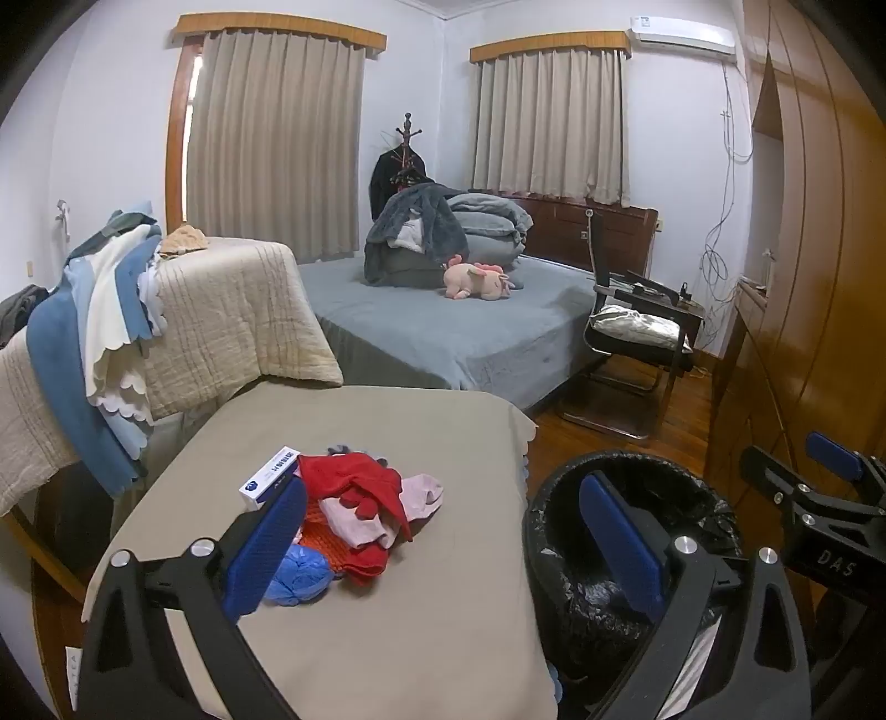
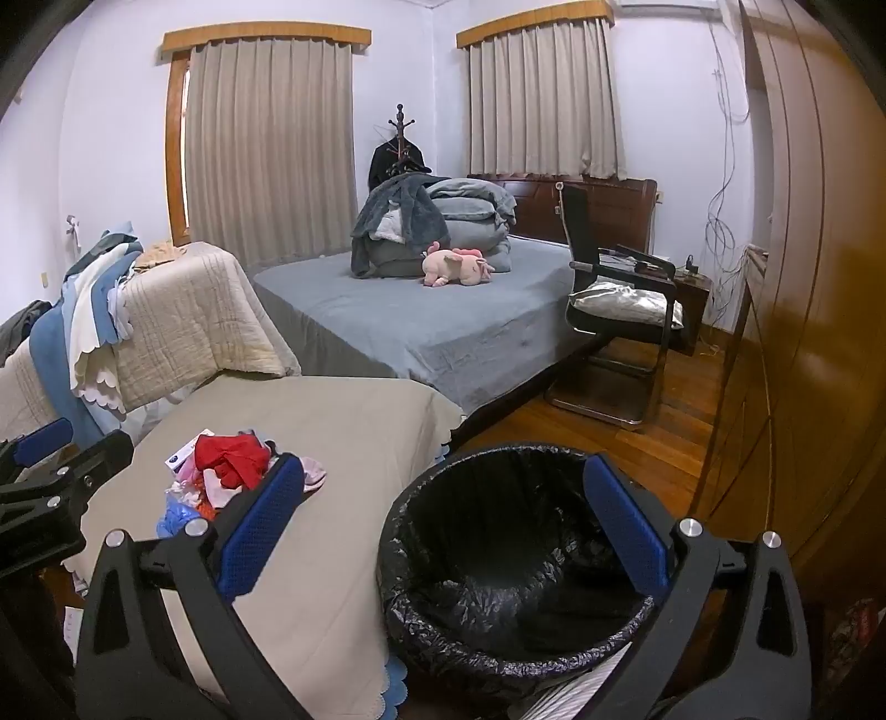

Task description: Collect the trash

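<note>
Blue-padded left tongs (image 1: 443, 543) fill the bottom of the left wrist view, spread wide with nothing between the pads. Taking the black-lined trash bin (image 1: 559, 531) as landmark: the counter (image 1: 387, 637), under a beige cloth, stands just to its left, and on it, left of the bin and well apart from it, lies the trash pile (image 1: 354, 515): red and pink rags, a crumpled blue bag, a small white-and-blue box. Only this view shows the air conditioner (image 1: 684, 36) high on the wall, far behind the bin, and the right tongs from outside, at the right edge.

From the right wrist view, the right tongs (image 2: 443, 526) are likewise wide open and empty, straddling the trash bin (image 2: 520, 554), whose whole rim and crumpled liner show here. The trash pile (image 2: 221, 471) sits left of the bin on the counter (image 2: 343, 443).
</note>
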### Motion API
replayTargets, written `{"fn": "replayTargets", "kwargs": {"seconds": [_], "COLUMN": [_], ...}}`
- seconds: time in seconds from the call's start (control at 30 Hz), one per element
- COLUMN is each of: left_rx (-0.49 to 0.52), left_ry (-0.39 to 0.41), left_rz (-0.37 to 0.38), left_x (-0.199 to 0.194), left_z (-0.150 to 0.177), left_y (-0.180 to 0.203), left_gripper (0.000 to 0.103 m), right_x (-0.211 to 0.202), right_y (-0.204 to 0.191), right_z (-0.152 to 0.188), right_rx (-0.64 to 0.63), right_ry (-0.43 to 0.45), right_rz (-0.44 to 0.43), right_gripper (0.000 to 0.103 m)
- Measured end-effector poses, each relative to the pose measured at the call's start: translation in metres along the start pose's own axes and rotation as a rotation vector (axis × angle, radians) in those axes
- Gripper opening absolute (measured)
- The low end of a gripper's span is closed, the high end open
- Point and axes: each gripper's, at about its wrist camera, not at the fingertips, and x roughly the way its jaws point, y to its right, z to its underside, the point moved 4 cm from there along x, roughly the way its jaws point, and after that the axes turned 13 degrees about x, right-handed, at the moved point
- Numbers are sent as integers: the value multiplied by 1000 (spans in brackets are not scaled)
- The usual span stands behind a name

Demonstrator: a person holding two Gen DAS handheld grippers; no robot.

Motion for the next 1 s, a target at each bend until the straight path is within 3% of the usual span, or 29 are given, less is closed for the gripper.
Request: {"fn": "replayTargets", "kwargs": {"seconds": [1.0], "left_rx": [-4], "left_ry": [-3], "left_rz": [1], "left_x": [-5], "left_z": [0], "left_y": [3], "left_gripper": [97], "right_x": [2], "right_y": [-2], "right_z": [2], "right_rx": [4], "right_ry": [-9], "right_rz": [-1], "right_gripper": [98]}}
